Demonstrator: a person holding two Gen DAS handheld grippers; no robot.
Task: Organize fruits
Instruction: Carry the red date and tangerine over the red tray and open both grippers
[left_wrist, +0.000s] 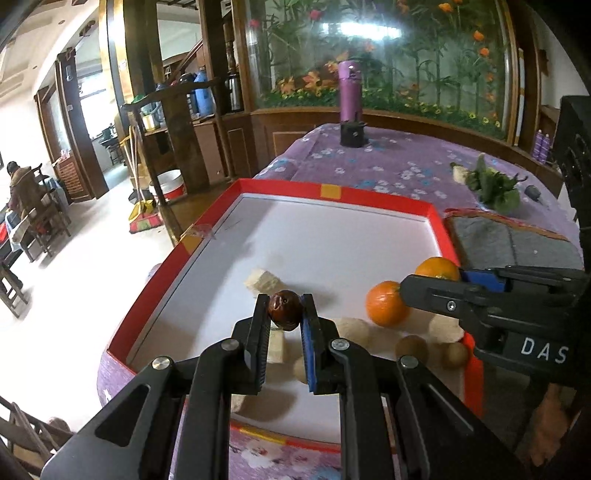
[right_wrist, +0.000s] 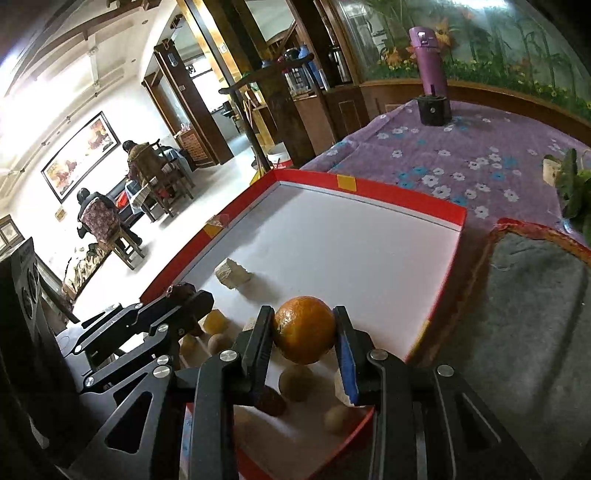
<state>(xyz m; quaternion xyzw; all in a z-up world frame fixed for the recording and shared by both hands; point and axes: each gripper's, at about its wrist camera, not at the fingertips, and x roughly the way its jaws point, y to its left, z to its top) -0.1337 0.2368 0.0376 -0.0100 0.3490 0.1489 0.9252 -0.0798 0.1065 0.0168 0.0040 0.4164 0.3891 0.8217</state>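
Clamped in the left gripper (left_wrist: 283, 309) is a brown date (left_wrist: 283, 310), held above the red-rimmed tray (left_wrist: 373, 194), while the right gripper (right_wrist: 303, 330) grips an orange (right_wrist: 303, 329) over the tray's near end.

The date (left_wrist: 283, 309) is glossy and dark brown, its skin wrinkled. The orange (right_wrist: 304, 329) has a dimpled, faintly shiny peel. The tray (left_wrist: 334, 192) looks like cardboard, matt white inside with a red rim. Printed cloth (right_wrist: 461, 155) covers the table. The fingers (left_wrist: 261, 339) are matt black plastic with ribbed pads.
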